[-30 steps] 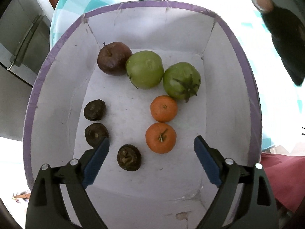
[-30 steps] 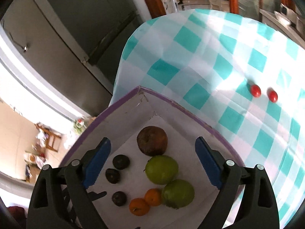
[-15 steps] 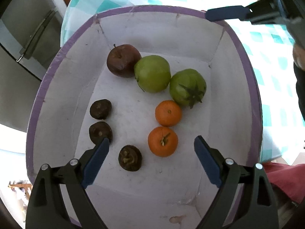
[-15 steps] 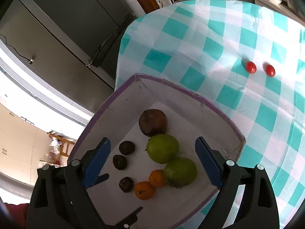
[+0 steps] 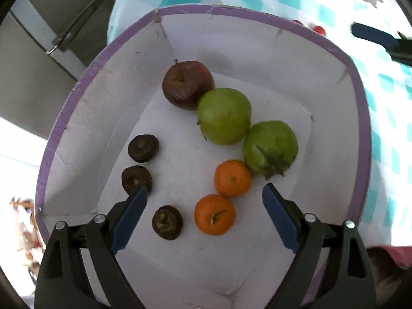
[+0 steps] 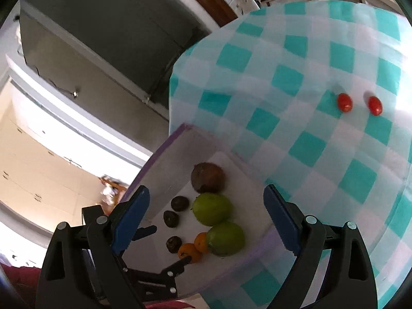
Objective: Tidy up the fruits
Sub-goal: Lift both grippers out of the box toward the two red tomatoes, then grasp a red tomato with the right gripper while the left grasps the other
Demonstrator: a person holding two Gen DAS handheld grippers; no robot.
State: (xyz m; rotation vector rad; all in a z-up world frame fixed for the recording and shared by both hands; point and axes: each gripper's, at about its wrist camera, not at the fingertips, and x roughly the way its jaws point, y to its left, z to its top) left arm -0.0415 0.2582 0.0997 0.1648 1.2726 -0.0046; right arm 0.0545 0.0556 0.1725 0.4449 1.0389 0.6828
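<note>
A white box with a purple rim (image 5: 360, 108) holds a dark red apple (image 5: 188, 87), two green fruits (image 5: 224, 116) (image 5: 270, 149), two oranges (image 5: 233, 177) (image 5: 215, 215) and three dark brown fruits (image 5: 143, 148). My left gripper (image 5: 204, 215) is open and empty above the box's near end. My right gripper (image 6: 206, 216) is open and empty, high over the box (image 6: 164, 159). Two small red tomatoes (image 6: 344, 102) (image 6: 375, 105) lie on the checked cloth beyond the box.
The table wears a teal and white checked cloth (image 6: 296, 82). A grey refrigerator (image 6: 103, 25) stands past the table's far left edge. A dark red cloth (image 5: 391, 255) shows at the lower right of the left wrist view.
My left gripper has swung right over the box. My right gripper has moved off to the right, away from the box, bringing the tomatoes closer to its centre.
</note>
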